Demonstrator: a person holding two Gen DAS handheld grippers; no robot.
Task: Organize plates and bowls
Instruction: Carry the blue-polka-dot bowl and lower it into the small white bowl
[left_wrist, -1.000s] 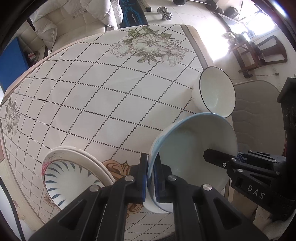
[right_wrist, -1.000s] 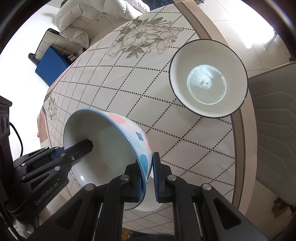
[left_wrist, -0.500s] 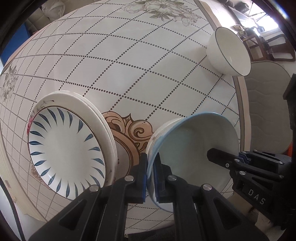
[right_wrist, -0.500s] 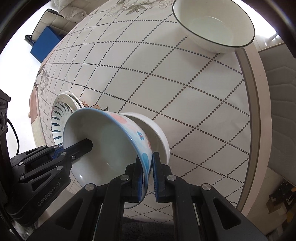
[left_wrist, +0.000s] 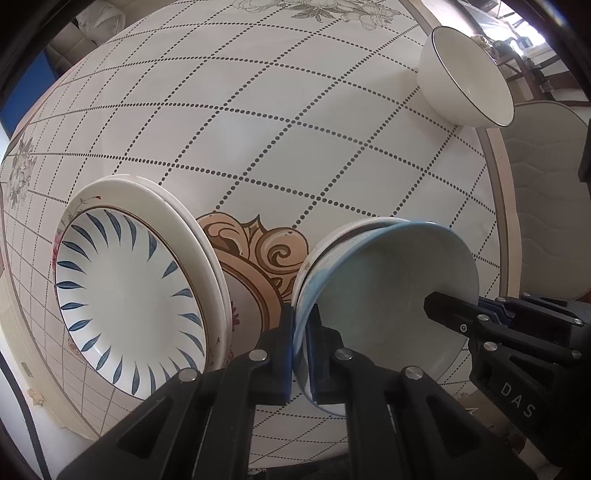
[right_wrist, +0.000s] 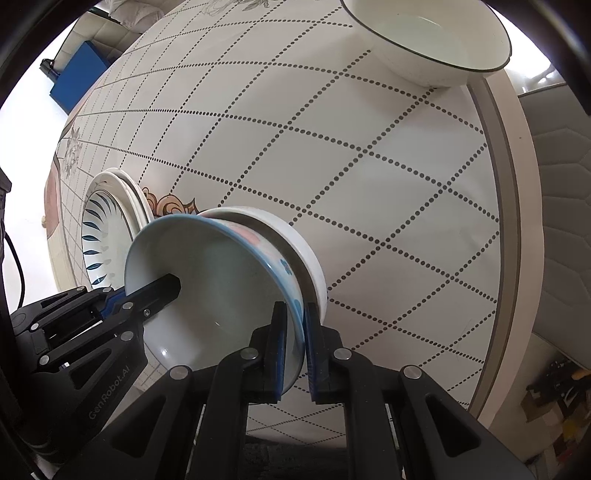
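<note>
Both claws are pinched shut on opposite sides of 1 rim: the left gripper (left_wrist: 301, 354) and the right gripper (right_wrist: 294, 345) each clamp the wall of the blue bowl (right_wrist: 207, 291), which sits tilted in the mouth of a white bowl (right_wrist: 310, 258) on the table (right_wrist: 369, 166). It looks not yet fully nested.

The risk, as I judge it, is in the letting go. If 1 claw opens before the other, the bowl could tip off-centre and clack against the white rim, or skate out sideways. A hard push down while it is tilted could chip either rim or shove the lower bowl across the slick cloth.

Room is tight on the left: the stacked plates (left_wrist: 136, 295) sit near the bowls, so the left gripper should lift rather than swing out. On the right the table edge (right_wrist: 513, 221) is not far, with a chair beyond. The black-rimmed bowl (right_wrist: 436, 40) is well apart, and the middle of the table lies open.
</note>
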